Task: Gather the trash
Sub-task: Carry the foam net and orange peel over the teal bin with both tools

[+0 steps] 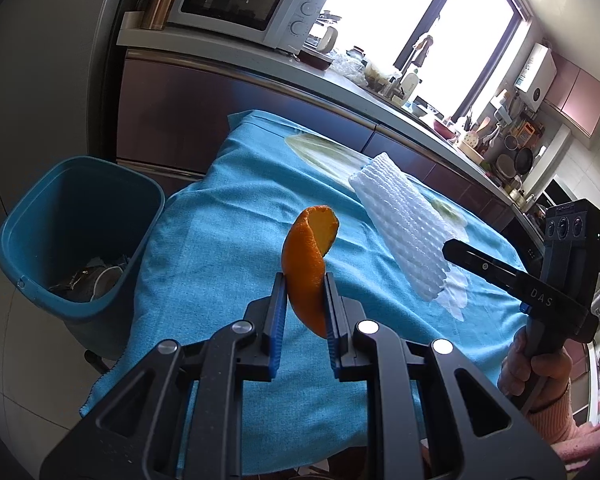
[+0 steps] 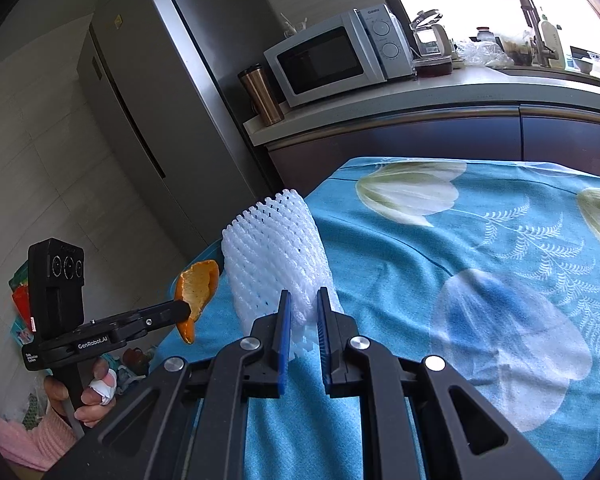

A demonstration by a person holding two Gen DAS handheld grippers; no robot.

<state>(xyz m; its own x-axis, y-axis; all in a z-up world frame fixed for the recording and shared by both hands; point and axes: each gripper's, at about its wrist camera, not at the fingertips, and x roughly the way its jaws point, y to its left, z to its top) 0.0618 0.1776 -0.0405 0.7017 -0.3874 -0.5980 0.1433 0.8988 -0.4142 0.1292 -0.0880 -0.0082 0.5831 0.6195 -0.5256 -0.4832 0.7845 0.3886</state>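
Left wrist view: blue bin (image 1: 76, 236) stands left of the table; left gripper (image 1: 305, 300) pinches orange peel (image 1: 306, 264) by one edge, right gripper (image 2: 303, 312) squeezes foam fruit net (image 2: 276, 256). Either could slip loose short of the bin.

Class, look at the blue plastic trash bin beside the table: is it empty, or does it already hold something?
Not empty. The blue plastic trash bin stands upright and open-topped, with crumpled dark and white scraps lying at its bottom.
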